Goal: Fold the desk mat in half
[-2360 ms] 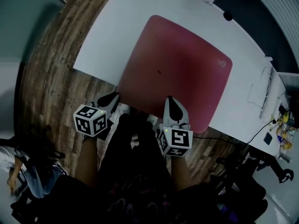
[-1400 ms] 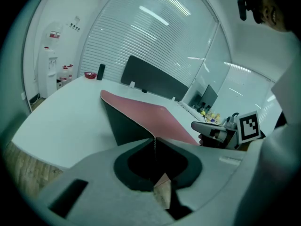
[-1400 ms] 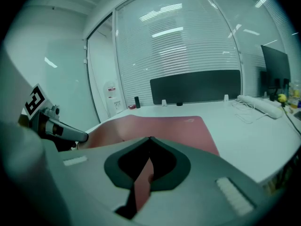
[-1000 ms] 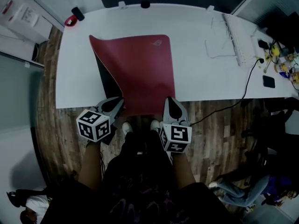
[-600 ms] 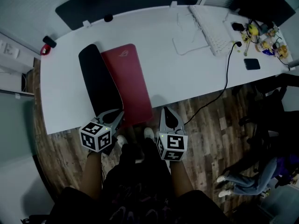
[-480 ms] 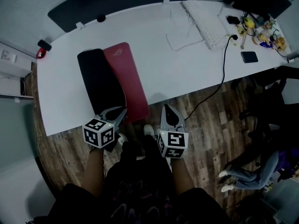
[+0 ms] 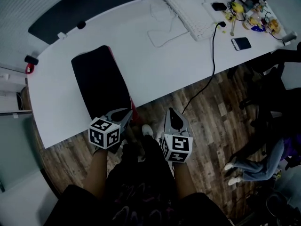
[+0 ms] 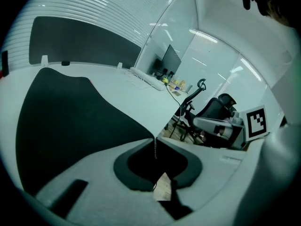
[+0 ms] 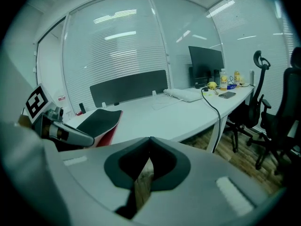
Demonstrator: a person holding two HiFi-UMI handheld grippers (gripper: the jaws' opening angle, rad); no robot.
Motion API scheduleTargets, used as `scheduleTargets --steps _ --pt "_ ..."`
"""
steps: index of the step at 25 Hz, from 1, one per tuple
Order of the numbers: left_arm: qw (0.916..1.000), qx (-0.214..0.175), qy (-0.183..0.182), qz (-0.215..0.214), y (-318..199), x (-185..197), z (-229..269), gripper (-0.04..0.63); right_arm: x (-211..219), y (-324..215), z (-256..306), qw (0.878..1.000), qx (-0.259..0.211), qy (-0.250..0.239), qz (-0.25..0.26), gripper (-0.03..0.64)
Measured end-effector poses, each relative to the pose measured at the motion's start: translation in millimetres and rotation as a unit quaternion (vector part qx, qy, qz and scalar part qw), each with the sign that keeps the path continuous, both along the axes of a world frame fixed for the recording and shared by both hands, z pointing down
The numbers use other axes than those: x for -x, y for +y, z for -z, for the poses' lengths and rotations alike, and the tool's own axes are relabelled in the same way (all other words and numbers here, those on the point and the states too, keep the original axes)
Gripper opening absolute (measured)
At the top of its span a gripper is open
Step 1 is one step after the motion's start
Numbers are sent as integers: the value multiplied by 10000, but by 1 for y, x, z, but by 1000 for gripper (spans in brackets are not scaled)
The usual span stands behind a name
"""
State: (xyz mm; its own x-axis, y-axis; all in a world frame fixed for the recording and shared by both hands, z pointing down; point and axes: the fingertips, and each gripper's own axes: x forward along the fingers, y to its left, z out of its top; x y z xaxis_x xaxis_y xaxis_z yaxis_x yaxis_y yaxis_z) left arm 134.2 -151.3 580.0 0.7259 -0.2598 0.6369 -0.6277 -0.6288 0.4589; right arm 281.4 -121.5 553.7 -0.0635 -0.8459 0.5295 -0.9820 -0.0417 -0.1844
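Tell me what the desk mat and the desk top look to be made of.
The desk mat: probably soft rubber or rubber-backed fabric; the upturned underside is matt black, a red face shows at its edge, and it bends smoothly. The desk: smooth white top, likely laminate, though the look leaves that open.

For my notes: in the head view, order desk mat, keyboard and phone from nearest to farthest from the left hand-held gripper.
1. Desk mat, clamped in the left hand-held gripper.
2. Keyboard, further right, toward the back.
3. Phone, farthest right.
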Motion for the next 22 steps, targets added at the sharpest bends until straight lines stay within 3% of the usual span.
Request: scheduleTargets --steps 5,9,13,22 --pt "9997 72 -239 61 0 -2 -17 25 -15 6 -6 9999 34 38 -102 8" --pt "9997 84 -72 205 1 -11 -16 60 -22 9 -11 9998 65 39 -165 8" --pt "9999 18 -101 21 5 -21 -13 61 -20 6 -6 9999 -10 29 -113 8" --pt "9992 -324 -50 238 1 -3 9 45 5 -8 5 9995 -166 117 227 8"
